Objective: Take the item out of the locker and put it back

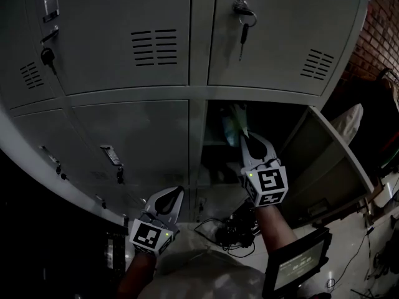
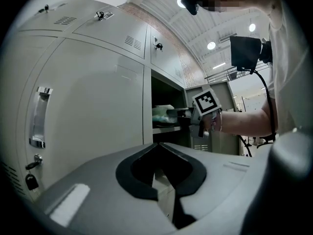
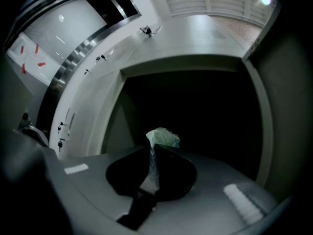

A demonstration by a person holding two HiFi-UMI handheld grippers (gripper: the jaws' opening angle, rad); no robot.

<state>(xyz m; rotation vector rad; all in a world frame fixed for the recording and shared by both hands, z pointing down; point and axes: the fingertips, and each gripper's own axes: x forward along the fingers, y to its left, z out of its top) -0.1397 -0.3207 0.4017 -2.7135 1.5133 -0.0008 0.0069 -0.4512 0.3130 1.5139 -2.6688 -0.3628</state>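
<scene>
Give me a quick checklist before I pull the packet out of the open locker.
1. Right tongs shut on the packet: ok.
2. Grip on the packet's body: not ok, only thin wrapper looks pinched.
3. Locker door swung wide open: ok.
4. Left tongs shut, empty, away from the opening: ok.
5. Packet lifted clear of the shelf: cannot tell.

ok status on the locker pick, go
Right gripper shut on packet, inside open locker. Left gripper shut, empty, outside by closed door. Nothing seen blocking the way out.
</scene>
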